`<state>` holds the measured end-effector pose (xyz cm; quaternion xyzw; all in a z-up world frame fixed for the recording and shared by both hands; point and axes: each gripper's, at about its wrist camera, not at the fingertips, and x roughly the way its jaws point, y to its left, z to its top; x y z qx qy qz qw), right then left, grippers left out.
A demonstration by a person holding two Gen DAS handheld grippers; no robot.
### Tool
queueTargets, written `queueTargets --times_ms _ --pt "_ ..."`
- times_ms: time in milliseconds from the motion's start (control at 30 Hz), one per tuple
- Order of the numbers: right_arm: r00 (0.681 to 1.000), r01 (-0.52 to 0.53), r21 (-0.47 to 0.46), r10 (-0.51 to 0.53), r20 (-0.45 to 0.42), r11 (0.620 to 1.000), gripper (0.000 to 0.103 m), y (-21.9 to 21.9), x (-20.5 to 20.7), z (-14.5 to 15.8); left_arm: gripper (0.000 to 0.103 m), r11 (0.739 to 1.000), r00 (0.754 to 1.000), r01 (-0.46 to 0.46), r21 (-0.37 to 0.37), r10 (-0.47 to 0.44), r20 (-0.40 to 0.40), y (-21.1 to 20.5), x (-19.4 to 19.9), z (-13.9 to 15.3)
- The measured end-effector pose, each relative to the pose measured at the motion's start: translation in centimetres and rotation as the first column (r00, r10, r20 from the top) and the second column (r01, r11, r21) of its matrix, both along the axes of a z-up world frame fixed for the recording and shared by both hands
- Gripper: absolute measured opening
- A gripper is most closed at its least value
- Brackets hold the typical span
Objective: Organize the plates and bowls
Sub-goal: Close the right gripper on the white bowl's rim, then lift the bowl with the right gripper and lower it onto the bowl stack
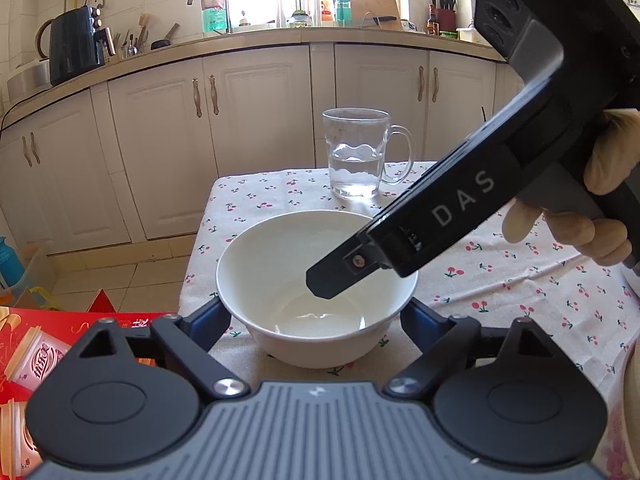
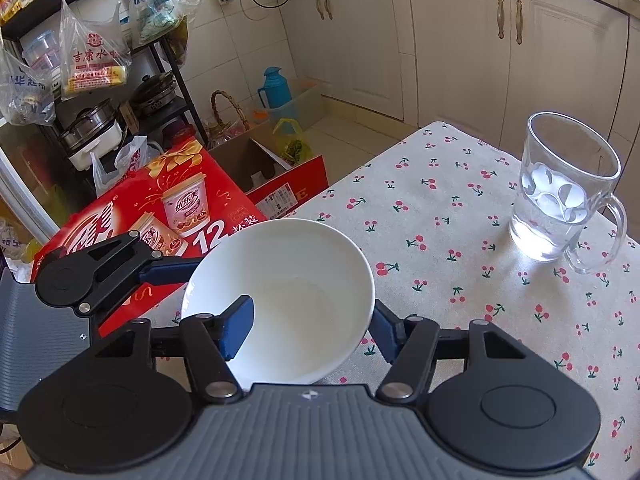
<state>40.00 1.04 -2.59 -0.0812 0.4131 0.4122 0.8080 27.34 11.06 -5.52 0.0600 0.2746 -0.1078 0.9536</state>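
White bowl (image 1: pixel 316 292) sits near the corner of the bench (image 1: pixel 500 280), on a pale cloth dotted with red cherries, and both tools are on it. The left hand-held gripper (image 1: pixel 316 322) straddles the bowl from outside, blue pads against its wall on either side, grasping it. The right hand-held gripper (image 2: pixel 310 326) bites the rim: one blue pad (image 2: pixel 238 328) inside the bowl, the other outside the wall, clenched on it. From the left view a gloved hand (image 1: pixel 592 200) holds that tool's black handle, its finger dipping over the bowl's far rim. Further back on the cloth, well apart from the bowl, stands a glass mug (image 1: pixel 360 152) with some water in it. Beyond the bench edge, cream cabinets (image 1: pixel 256 128) run under a counter with a black kettle (image 1: pixel 74 50), a tap (image 1: pixel 208 4) and bottles below a bright window. Down on the tiled floor (image 1: pixel 132 276) beside the bench lies a red carton (image 2: pixel 160 208) printed with cups, a blue flask (image 2: pixel 274 88) behind it, and a dark rack (image 2: pixel 100 92) hung with plastic bags and stacked with pots.
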Motion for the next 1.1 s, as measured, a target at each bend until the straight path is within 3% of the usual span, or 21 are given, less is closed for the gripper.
queueTargets --times_ms 400,1100 --pt "1.0 0.015 -0.003 -0.015 0.012 1.0 0.068 -1.4 -3.7 2.0 0.091 0.999 0.999 0.035 0.007 -0.035 -0.005 -1.2 -3.7 2.4" --pt "0.994 0.058 0.049 -0.062 0.088 0.997 0.068 -6.6 -15.2 6.7 0.091 0.994 0.993 0.109 0.01 -0.11 0.03 -4.8 -12.7 6.7"
